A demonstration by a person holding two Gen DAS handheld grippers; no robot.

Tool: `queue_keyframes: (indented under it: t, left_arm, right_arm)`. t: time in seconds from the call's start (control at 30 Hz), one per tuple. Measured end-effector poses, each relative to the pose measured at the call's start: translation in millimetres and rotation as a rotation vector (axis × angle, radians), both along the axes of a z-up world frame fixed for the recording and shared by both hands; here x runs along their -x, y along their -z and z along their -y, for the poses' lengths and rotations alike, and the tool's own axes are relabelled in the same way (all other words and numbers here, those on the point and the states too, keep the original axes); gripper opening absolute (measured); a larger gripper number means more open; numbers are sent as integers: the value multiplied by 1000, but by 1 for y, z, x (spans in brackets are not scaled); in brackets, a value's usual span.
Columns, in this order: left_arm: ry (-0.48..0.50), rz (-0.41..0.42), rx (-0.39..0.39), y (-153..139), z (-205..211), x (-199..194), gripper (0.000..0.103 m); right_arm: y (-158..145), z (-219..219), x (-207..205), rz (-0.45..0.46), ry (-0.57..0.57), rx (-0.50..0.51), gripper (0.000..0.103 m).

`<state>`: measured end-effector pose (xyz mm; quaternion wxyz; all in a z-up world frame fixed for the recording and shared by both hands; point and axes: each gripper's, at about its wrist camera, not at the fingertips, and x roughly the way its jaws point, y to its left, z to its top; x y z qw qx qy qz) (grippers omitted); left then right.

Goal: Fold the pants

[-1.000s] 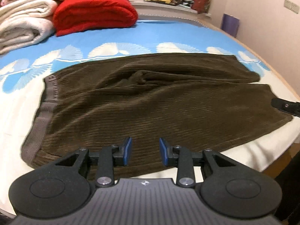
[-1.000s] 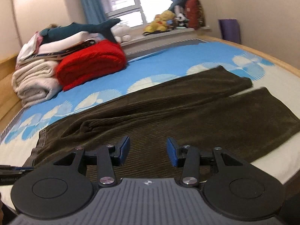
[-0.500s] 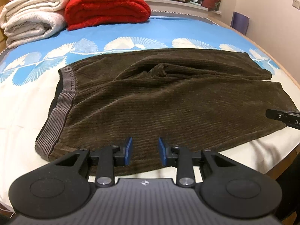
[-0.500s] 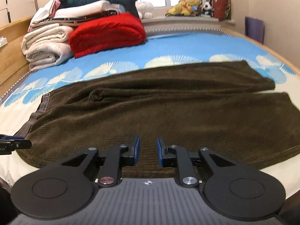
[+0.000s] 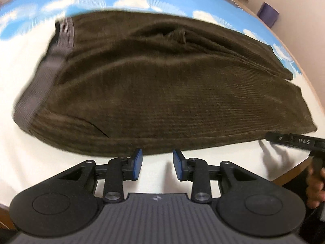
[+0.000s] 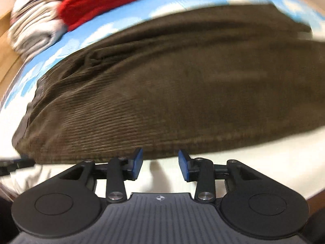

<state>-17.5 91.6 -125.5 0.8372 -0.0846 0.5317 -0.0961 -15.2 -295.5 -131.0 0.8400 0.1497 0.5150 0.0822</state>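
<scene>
Dark brown corduroy pants [image 5: 162, 85] lie spread flat across the bed, grey waistband [image 5: 46, 75] at the left, leg ends at the right. They also fill the right wrist view [image 6: 182, 93]. My left gripper [image 5: 157, 163] is open and empty, just short of the pants' near edge, toward the waist half. My right gripper [image 6: 160, 163] is open and empty, also at the near edge, toward the leg half. The right gripper's tip shows in the left wrist view [image 5: 294, 142] by the leg end.
The bed [image 5: 30, 162] has a white and blue patterned sheet. A red folded blanket [image 6: 101, 0] and white folded towels [image 6: 34, 30] are stacked at the far left. The bed's wooden edge [image 5: 292, 174] runs at the near right.
Both grippers have dropped and tilted down toward the pants' near edge. The right gripper's jaws have opened wider than half a second ago.
</scene>
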Motion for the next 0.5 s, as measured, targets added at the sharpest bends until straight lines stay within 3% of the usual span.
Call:
queue_keyframes:
  t: [0.17,0.4,0.5]
  left_arm:
    - [-24,-112,27,21,2,-12,40]
    - [-183,-113,155,30,-14,-28,42]
    - [-226,-101,171,30,-16,-31,42]
  right_arm:
    - [11,22,-5,-67,138,-121,40]
    - [16,34,-15,-66,208,-182,40]
    - [18,38,-17,-67,240,-199,39]
